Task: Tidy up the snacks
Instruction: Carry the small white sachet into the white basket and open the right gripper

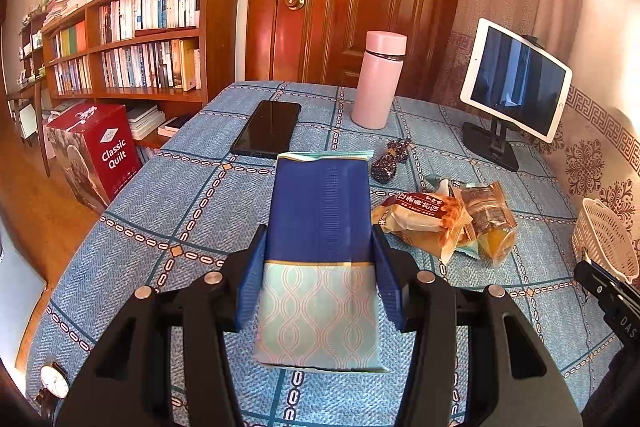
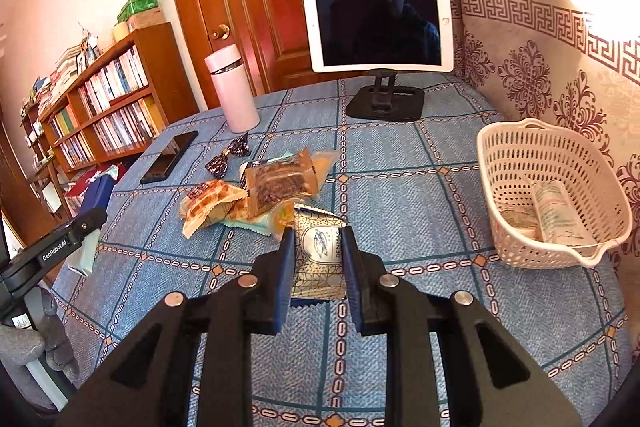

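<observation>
Left gripper [image 1: 320,267] grips a blue pack [image 1: 320,223], right gripper [image 2: 318,259] a cookie sachet [image 2: 318,255] — basket [image 2: 504,163] at the tabletop's right edge.

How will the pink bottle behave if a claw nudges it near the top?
The pink bottle stands tall on a narrow base, so it would probably tip rather than slide. Its smooth round wall looks slippery, and once down it would likely roll on the cloth.

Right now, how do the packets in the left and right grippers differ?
The left gripper holds a wide blue and teal packet; the right gripper pinches a narrower cream patterned packet. The left jaws stand further apart than the right. Both packets are sealed snacks, clamped by their sides.
</observation>
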Demonstrator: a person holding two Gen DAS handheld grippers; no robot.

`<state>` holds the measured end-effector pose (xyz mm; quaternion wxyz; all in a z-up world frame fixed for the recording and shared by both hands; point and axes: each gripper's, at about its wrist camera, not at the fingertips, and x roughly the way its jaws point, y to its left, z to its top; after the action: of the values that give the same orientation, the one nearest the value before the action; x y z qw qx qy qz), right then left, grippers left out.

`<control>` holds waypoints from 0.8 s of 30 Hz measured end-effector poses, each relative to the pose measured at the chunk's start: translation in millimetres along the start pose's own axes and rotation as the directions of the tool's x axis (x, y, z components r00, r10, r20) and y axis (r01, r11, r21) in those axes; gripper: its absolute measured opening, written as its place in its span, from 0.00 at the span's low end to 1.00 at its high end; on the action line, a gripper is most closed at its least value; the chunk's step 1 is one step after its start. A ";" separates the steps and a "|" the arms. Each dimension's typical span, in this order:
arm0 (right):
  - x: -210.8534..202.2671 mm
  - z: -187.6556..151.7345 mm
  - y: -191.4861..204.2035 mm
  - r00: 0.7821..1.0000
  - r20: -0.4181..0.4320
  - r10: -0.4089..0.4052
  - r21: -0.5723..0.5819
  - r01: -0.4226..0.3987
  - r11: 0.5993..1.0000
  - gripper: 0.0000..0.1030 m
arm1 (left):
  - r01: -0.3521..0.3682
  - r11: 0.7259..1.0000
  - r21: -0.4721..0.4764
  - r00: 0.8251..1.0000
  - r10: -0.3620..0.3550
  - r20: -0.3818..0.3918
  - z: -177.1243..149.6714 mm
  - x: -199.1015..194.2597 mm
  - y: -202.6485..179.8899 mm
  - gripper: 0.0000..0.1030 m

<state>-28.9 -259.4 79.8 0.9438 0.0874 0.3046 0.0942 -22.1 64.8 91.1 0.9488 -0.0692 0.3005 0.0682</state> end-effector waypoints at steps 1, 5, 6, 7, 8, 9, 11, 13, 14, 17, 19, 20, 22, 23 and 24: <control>-3.4 1.4 -4.4 1.000 0.010 -0.006 0.008 0.006 1.000 0.23 | 0.002 1.000 0.003 1.000 -0.002 0.003 0.7 -1.6 -2.2 0.50; -14.1 8.0 -23.8 0.998 0.043 -0.034 0.041 0.032 0.999 0.23 | 0.015 1.000 0.020 1.000 -0.015 0.011 1.9 -7.6 -11.0 0.50; -16.4 9.4 -28.8 0.998 0.050 -0.041 0.052 0.039 0.998 0.23 | 0.018 1.000 0.025 1.000 -0.019 0.013 2.1 -8.8 -13.2 0.50; -18.9 11.0 -33.9 0.997 0.056 -0.049 0.062 0.046 0.997 0.23 | 0.021 0.999 0.028 1.000 -0.022 0.014 2.1 -10.0 -15.0 0.50; -21.2 12.4 -39.3 0.996 0.064 -0.058 0.071 0.054 0.996 0.23 | 0.024 0.999 0.031 1.000 -0.024 0.016 2.5 -11.2 -17.0 0.50; -23.4 13.8 -44.8 0.995 0.071 -0.068 0.079 0.062 0.995 0.23 | 0.025 0.999 0.034 0.999 -0.026 0.018 2.9 -12.4 -19.0 0.50; -27.5 16.6 -55.2 0.993 0.083 -0.086 0.096 0.078 0.992 0.23 | 0.027 0.999 0.040 0.999 -0.028 0.021 3.1 -14.5 -22.4 0.50; -30.8 18.8 -65.2 0.990 0.095 -0.106 0.113 0.095 0.989 0.23 | 0.030 0.999 0.043 0.999 -0.031 0.024 4.1 -16.2 -25.1 0.50; -33.0 19.9 -71.3 0.988 0.101 -0.115 0.124 0.102 0.987 0.23 | 0.031 0.999 0.045 0.999 -0.032 0.025 4.4 -17.2 -26.4 0.50; -40.3 21.9 -88.7 0.983 0.116 -0.145 0.159 0.126 0.979 0.23 | 0.035 0.998 0.053 0.999 -0.037 0.029 5.3 -19.9 -30.7 0.50; -44.4 22.8 -100.2 0.978 0.124 -0.166 0.178 0.143 0.974 0.23 | 0.038 0.997 0.061 0.999 -0.040 0.028 5.2 -21.3 -34.1 0.50; -46.1 23.0 -105.2 0.976 0.127 -0.176 0.186 0.151 0.971 0.23 | 0.039 0.997 0.065 0.999 -0.041 0.027 5.2 -21.7 -36.0 0.50; -48.4 23.8 -114.7 0.972 0.130 -0.195 0.200 0.167 0.965 0.23 | 0.042 0.997 0.071 0.999 -0.044 0.027 5.3 -22.5 -39.7 0.50; -49.4 24.1 -119.5 0.970 0.131 -0.204 0.206 0.174 0.963 0.23 | 0.044 0.996 0.075 0.999 -0.046 0.027 5.4 -22.9 -41.6 0.50; -49.9 24.4 -123.4 0.968 0.132 -0.212 0.210 0.182 0.961 0.23 | 0.045 0.996 0.078 0.998 -0.048 0.027 5.5 -23.2 -43.6 0.50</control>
<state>-38.9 -393.0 99.7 0.9558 0.1563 0.2462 -0.0379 -30.4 21.0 112.9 0.9564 -0.0386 0.2874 0.0355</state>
